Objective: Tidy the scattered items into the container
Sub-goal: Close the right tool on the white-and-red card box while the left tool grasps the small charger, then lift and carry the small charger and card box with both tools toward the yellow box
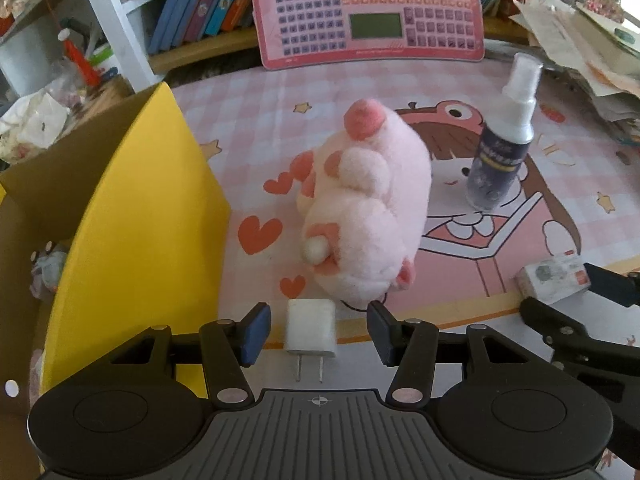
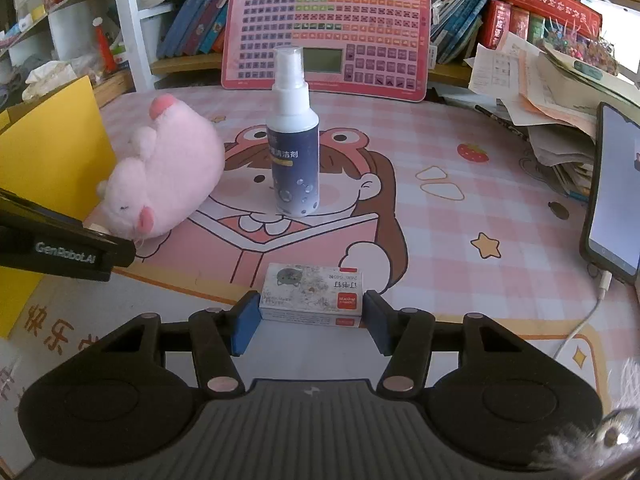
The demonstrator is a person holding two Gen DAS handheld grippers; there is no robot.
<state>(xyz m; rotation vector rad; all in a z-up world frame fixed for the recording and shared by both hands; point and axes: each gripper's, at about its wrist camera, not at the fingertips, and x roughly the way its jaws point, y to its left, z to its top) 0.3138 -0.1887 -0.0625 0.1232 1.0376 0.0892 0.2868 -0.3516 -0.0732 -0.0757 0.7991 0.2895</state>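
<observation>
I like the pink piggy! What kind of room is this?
Probably a child's study desk at home: a cartoon desk mat, leaning books on a shelf behind, and a pink learning board propped up.

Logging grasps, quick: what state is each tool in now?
Left tool: open, straddling the white plastic charger plug, gaps both sides.
Right tool: shut on the small cardboard staple box.

From my left gripper's [image 1: 318, 332] view the charger [image 1: 311, 328] lay between its jaws, the plush pig [image 1: 360, 208] behind it, the box [image 1: 132, 220] to the left. The spray bottle [image 2: 295, 136] stood right of the pig, the staple box [image 2: 312, 294] before it, between my right gripper's [image 2: 310, 322] jaws.
</observation>
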